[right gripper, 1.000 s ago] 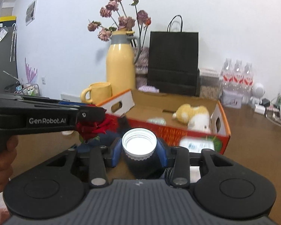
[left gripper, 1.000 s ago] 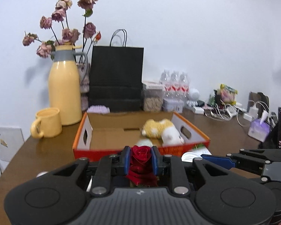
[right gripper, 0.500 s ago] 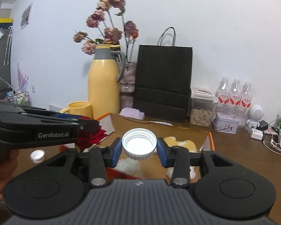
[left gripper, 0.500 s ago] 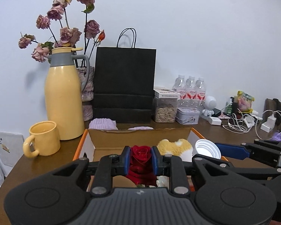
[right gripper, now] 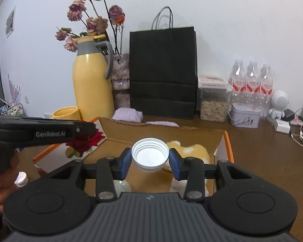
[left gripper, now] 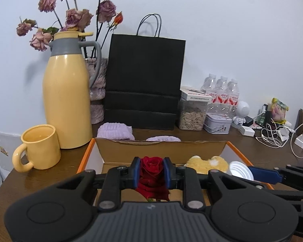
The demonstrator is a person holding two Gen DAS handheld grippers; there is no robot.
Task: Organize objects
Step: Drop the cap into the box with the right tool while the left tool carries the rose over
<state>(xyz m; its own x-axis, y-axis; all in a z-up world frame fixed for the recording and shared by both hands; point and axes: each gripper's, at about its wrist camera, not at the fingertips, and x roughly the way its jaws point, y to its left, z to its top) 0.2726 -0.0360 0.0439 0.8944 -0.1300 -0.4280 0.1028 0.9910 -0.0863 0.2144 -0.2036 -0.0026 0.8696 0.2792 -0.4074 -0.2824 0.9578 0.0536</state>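
While both tools hang over the open cardboard box [left gripper: 159,151] on the worktop [left gripper: 50,177], the left hand-held gripper [left gripper: 151,170] pinches a red rose [left gripper: 151,165], and the right hand-held gripper [right gripper: 150,157] clamps a white bottle cap [right gripper: 150,154] above a yellow plush toy [right gripper: 194,151] lying inside.

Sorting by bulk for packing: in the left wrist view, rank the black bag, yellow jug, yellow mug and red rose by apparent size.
1. Black bag
2. Yellow jug
3. Yellow mug
4. Red rose

The rose sits closest to the camera, so it is really smaller than it looks.
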